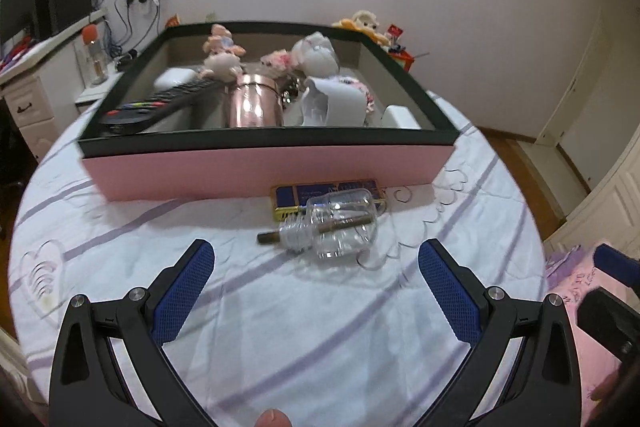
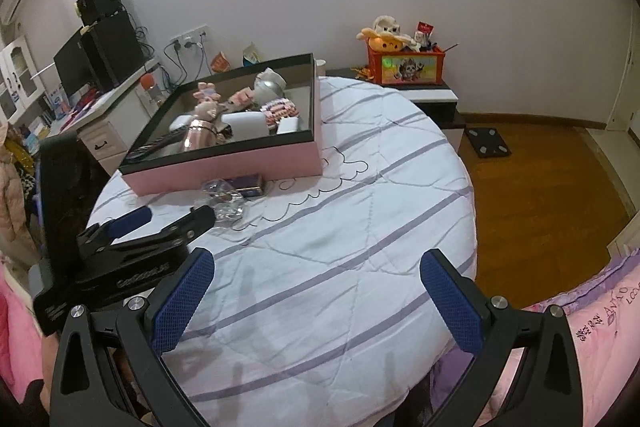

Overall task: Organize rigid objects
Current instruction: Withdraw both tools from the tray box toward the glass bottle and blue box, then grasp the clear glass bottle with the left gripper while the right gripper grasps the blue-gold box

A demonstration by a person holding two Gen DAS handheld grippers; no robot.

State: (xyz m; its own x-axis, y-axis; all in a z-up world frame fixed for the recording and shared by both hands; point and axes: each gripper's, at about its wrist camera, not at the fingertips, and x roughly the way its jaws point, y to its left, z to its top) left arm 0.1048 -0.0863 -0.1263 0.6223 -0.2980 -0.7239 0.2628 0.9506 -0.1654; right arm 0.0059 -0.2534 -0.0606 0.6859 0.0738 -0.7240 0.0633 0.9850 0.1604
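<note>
Box: the pink box (image 1: 264,167) with a dark rim stands on the bed (image 1: 280,307), on its white quilt with lilac stripes.
Already inside: a black remote (image 1: 160,103), a shiny pink can (image 1: 256,101), a white mug lying on its side (image 1: 340,103), small pink figurines (image 1: 222,53) and some white blocks; most of the sorting looks done.
Still outside: a clear glass bottle (image 1: 340,229) lies on its side with a brown stick through its neck, just in front of the box; touching it from behind, a blue-and-gold flat pack (image 1: 320,195) lies against the box wall.
Left tongs (image 1: 316,267): apart, empty, facing the bottle from near.
Right tongs (image 2: 316,279): apart, empty, over bare quilt, well apart from the box.
Left to do, as a judgement: lift the bottle and the flat pack into the box.
Risk: the bottle is smooth and round, so it may roll or slip.
</note>
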